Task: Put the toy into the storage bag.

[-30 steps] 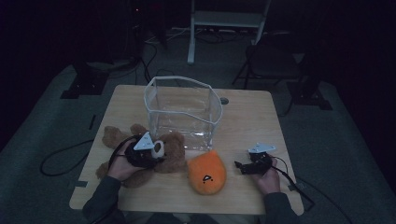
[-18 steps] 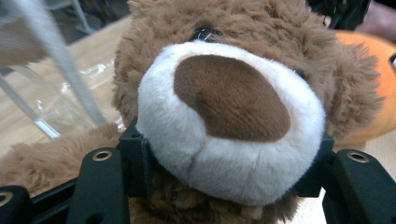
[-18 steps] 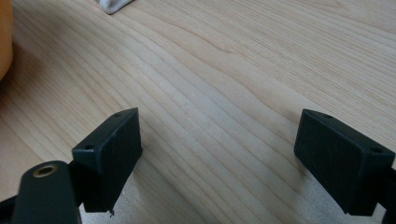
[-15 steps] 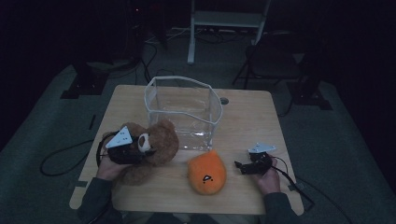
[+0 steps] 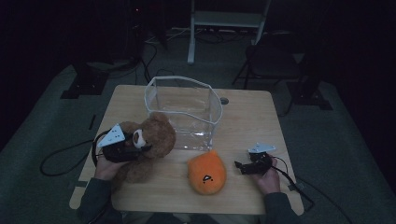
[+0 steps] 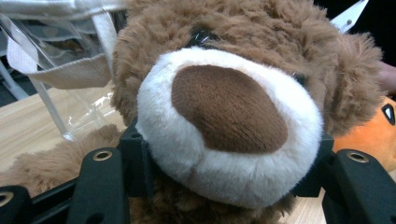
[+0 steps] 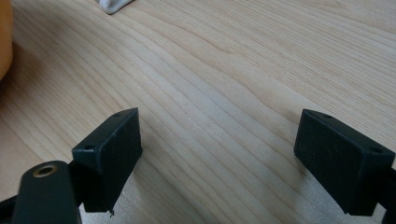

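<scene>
A brown teddy bear (image 5: 156, 135) is propped up at the table's front left, its head against the clear white-trimmed container (image 5: 196, 114). My left gripper (image 5: 139, 143) is shut on the bear's white muzzle (image 6: 224, 121), with a black jaw pressing into the fur on each side. The container's wall (image 6: 70, 70) is just behind the bear's head. An orange plush (image 5: 207, 172) lies in front of the container, between the two hands. To its right, my right gripper (image 5: 240, 166) rests low over the wood, open with nothing between its jaws (image 7: 219, 140).
The wooden table (image 5: 247, 116) has bare room on its right half and a small round grommet (image 5: 224, 100) behind the container. Cables trail off both front corners. On the dark floor beyond stand a white frame (image 5: 224, 18) and black stands (image 5: 84, 79).
The left gripper has moved left and up with the bear's muzzle in it, raising the bear from lying flat to propped up. The right gripper has kept still.
</scene>
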{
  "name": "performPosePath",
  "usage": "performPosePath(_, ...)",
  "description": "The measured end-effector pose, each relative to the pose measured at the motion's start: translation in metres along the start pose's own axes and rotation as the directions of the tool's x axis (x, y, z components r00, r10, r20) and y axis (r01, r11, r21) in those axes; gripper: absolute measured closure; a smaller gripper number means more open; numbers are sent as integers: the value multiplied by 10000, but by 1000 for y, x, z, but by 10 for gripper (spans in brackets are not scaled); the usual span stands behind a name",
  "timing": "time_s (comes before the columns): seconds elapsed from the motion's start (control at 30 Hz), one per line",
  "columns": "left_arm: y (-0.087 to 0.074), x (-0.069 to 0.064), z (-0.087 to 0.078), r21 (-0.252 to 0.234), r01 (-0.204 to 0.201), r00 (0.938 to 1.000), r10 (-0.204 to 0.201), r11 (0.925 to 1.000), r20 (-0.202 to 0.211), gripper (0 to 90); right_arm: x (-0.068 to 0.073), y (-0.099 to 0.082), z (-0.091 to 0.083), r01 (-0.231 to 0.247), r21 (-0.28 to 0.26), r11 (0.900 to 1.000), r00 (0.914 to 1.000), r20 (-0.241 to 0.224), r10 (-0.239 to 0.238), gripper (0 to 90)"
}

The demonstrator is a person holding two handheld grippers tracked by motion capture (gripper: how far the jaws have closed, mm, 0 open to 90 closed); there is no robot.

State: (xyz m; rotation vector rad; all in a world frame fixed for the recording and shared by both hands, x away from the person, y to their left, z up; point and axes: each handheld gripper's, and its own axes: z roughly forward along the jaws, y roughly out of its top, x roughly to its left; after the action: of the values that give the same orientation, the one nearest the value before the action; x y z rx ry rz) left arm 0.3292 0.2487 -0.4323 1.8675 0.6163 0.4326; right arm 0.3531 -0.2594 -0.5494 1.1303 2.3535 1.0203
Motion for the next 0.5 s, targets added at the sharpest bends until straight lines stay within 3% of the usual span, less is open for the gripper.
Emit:
performPosePath(0.27,6,0,-11,-639,128,9997,-142,9979,-205,394,0,0,0,-4,0,10000,10000,1,4,143)
performPosePath(0.5,16,-4,-11,-589,-8,9984,-25,9983,-558,394,0,0,0,-22,0,10000,10000,9,22,144)
